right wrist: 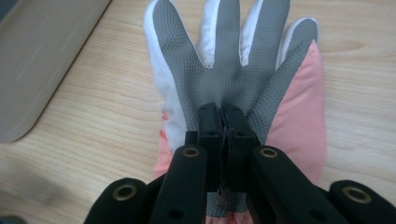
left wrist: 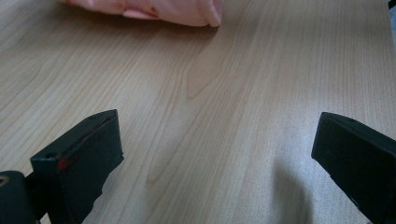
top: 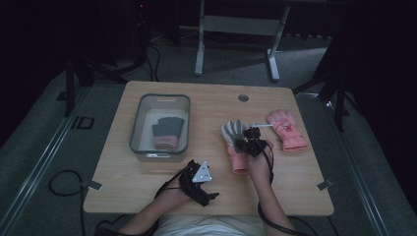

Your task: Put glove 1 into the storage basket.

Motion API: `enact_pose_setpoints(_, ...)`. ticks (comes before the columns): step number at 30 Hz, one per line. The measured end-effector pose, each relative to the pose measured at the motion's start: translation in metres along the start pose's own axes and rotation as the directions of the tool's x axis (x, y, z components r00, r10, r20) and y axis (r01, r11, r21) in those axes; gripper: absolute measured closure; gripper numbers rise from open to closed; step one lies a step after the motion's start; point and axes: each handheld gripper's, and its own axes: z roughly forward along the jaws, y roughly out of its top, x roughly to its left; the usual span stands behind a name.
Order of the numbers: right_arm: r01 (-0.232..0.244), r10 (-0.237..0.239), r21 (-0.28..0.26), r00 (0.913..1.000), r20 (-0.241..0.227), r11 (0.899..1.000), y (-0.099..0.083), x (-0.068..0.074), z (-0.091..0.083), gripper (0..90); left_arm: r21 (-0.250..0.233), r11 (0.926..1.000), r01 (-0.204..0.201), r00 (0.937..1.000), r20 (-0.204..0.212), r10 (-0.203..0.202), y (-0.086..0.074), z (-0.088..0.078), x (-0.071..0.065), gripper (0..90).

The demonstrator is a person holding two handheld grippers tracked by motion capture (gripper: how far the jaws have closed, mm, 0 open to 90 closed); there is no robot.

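Observation:
A pink glove with a grey palm [top: 235,147] lies palm up on the wooden table [top: 206,103], fingers pointing away from me. My right gripper [top: 248,140] stands over its palm, shut on a pinch of the grey palm fabric [right wrist: 233,79]; its jaws [right wrist: 222,116] are pressed together. My left gripper [top: 209,194] rests low near the table's front edge, open, with bare wood between its fingers [left wrist: 217,140]. The glove's pink cuff [left wrist: 159,9] lies ahead of it.
A second pink glove [top: 286,129] lies back up to the right. A grey bin [top: 135,128] at the left holds a dark knit glove with a pink cuff [top: 166,132]. The bin's wall [right wrist: 32,60] is close on the held glove's left.

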Motion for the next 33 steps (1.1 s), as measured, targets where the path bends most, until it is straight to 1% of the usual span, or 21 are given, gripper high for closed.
enact_pose_setpoints(2, -0.002, 0.002, 0.013, 1.0000, -0.008, 1.000, -0.001, 0.001, 0.006, 87.1, 0.002, 1.0000, -0.002, 1.0000, 0.001, 0.002, -0.001, 0.000, 0.000, 1.5)
enact_pose_setpoints(6, -0.008, 0.008, 0.018, 1.0000, 0.003, 1.000, -0.003, 0.003, 0.014, 85.7, 0.000, 1.0000, 0.000, 1.0000, 0.001, 0.000, -0.001, 0.001, 0.000, 1.5)
enact_pose_setpoints(7, -0.004, 0.004, 0.019, 0.9999, 0.010, 1.000, -0.004, 0.004, 0.016, 85.0, 0.003, 1.0000, 0.000, 1.0000, 0.002, 0.000, -0.001, 0.001, 0.000, 1.5)
enact_pose_setpoints(11, -0.014, 0.013, 0.020, 0.9995, 0.030, 1.000, -0.006, 0.005, 0.027, 82.7, 0.001, 1.0000, -0.002, 0.9999, 0.010, 0.002, -0.001, 0.001, 0.000, 1.5)
enact_pose_setpoints(14, -0.007, 0.006, 0.023, 0.9993, 0.037, 1.000, -0.007, 0.004, 0.030, 81.3, 0.002, 1.0000, -0.003, 0.9999, 0.013, 0.003, -0.001, 0.001, 0.000, 1.5)
enact_pose_setpoints(17, -0.010, 0.010, 0.019, 0.9994, 0.033, 1.000, -0.005, 0.005, 0.029, 78.3, -0.001, 1.0000, -0.003, 0.9999, 0.013, 0.003, -0.001, 0.001, 0.000, 1.5)
enact_pose_setpoints(19, -0.013, 0.013, 0.014, 0.9996, 0.026, 1.000, -0.004, 0.005, 0.025, 76.0, 0.001, 1.0000, -0.004, 0.9998, 0.017, 0.004, -0.002, 0.001, 0.001, 1.5)
enact_pose_setpoints(22, -0.021, 0.021, -0.014, 0.9997, -0.012, 1.000, 0.000, 0.004, 0.014, 72.1, -0.004, 1.0000, 0.001, 0.9998, 0.020, -0.001, -0.003, 0.001, 0.002, 1.5)
enact_pose_setpoints(24, -0.002, 0.001, -0.046, 0.9998, -0.021, 0.999, 0.005, 0.001, 0.004, 71.3, -0.006, 1.0000, 0.003, 0.9998, 0.022, -0.003, -0.003, 0.001, 0.003, 1.5)
enact_pose_setpoints(26, 0.009, -0.011, -0.071, 0.9995, -0.029, 0.997, 0.009, -0.004, -0.006, 70.6, -0.006, 1.0000, 0.004, 0.9997, 0.024, -0.003, -0.003, 0.001, 0.003, 1.5)
enact_pose_setpoints(27, 0.022, -0.025, -0.092, 0.9993, -0.029, 0.995, 0.012, -0.008, -0.012, 70.6, -0.003, 1.0000, 0.000, 0.9997, 0.024, 0.000, -0.003, 0.001, 0.003, 1.5)
enact_pose_setpoints(28, 0.050, -0.053, -0.111, 0.9983, -0.023, 0.993, 0.015, -0.015, -0.019, 69.9, -0.005, 1.0000, 0.000, 0.9997, 0.025, 0.000, -0.003, 0.001, 0.002, 1.6)
enact_pose_setpoints(29, 0.071, -0.075, -0.125, 0.9967, -0.030, 0.990, 0.017, -0.021, -0.025, 68.6, -0.005, 1.0000, -0.001, 0.9997, 0.026, 0.001, -0.003, 0.001, 0.002, 1.5)
enact_pose_setpoints(30, 0.087, -0.090, -0.136, 0.9957, -0.021, 0.987, 0.019, -0.028, -0.031, 68.6, -0.002, 1.0000, -0.004, 0.9997, 0.025, 0.004, -0.003, 0.001, 0.002, 1.6)
enact_pose_setpoints(31, 0.104, -0.105, -0.147, 0.9945, 0.000, 0.984, 0.020, -0.036, -0.036, 68.7, -0.002, 1.0000, -0.005, 0.9997, 0.025, 0.005, -0.003, 0.001, 0.002, 1.5)
enact_pose_setpoints(33, 0.124, -0.124, -0.173, 0.9922, 0.013, 0.977, 0.021, -0.054, -0.045, 68.7, -0.010, 0.9999, 0.006, 0.9997, 0.024, -0.006, -0.003, 0.001, 0.002, 1.5)
